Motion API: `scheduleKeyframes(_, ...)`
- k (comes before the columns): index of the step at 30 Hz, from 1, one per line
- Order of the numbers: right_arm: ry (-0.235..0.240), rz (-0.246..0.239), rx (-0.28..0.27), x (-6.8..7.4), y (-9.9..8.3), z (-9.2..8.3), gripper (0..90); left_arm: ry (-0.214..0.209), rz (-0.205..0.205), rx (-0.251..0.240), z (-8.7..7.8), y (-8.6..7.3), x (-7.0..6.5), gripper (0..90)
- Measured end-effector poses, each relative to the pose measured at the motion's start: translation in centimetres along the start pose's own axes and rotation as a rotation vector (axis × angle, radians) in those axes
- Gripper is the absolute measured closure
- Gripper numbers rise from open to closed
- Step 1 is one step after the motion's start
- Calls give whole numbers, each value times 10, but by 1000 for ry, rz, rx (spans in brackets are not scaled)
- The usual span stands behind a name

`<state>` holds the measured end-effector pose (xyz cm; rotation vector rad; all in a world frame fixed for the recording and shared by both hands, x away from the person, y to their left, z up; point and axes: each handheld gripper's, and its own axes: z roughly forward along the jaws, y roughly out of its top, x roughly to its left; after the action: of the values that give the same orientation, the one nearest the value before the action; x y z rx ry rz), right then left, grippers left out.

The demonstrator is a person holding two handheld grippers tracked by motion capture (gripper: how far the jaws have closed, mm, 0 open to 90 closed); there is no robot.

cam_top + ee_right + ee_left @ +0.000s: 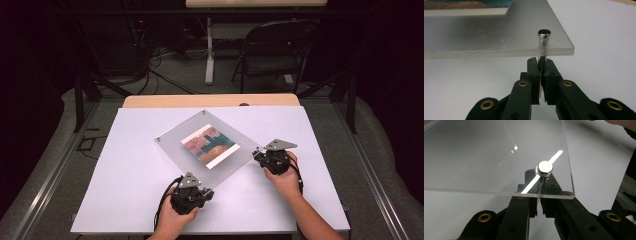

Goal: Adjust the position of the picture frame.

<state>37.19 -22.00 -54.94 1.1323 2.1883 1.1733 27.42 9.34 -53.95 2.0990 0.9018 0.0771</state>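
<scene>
Fingers of the left gripper (200, 192) and right gripper (260, 155) are clamped on bolts at the near and right corners of the clear picture frame (175, 145) mid-table, so lifting it next likely needs both hands rising level together.

The clear frame (494, 155) runs off the picture's top and left edges.

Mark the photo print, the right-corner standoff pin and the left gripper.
photo print (210, 145): high view, middle of the coloured picture.
standoff pin (544, 32): right gripper view, its round cap.
left gripper (202, 192): high view, jaw tips at the acrylic frame's near corner.
</scene>
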Motion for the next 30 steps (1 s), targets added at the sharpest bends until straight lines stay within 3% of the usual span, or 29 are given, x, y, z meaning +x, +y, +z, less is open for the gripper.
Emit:
scheduleKeyframes(9,23,3,-8,16,-3,-23,854,10,-30,-20,-19,-2,18,849)
scheduleKeyframes(18,51,41,-25,31,-9,-42,853,59,-84,-69,-28,5,43,849)
scheduleKeyframes(24,75,78,-45,49,-10,-43,850,116,-130,-110,-35,8,66,849)
scheduleKeyframes(28,74,33,-37,60,-7,-38,839,143,-147,-114,-37,8,76,847)
scheduleKeyframes(30,76,35,-37,61,-7,-35,840,145,-156,-112,-35,7,80,845)
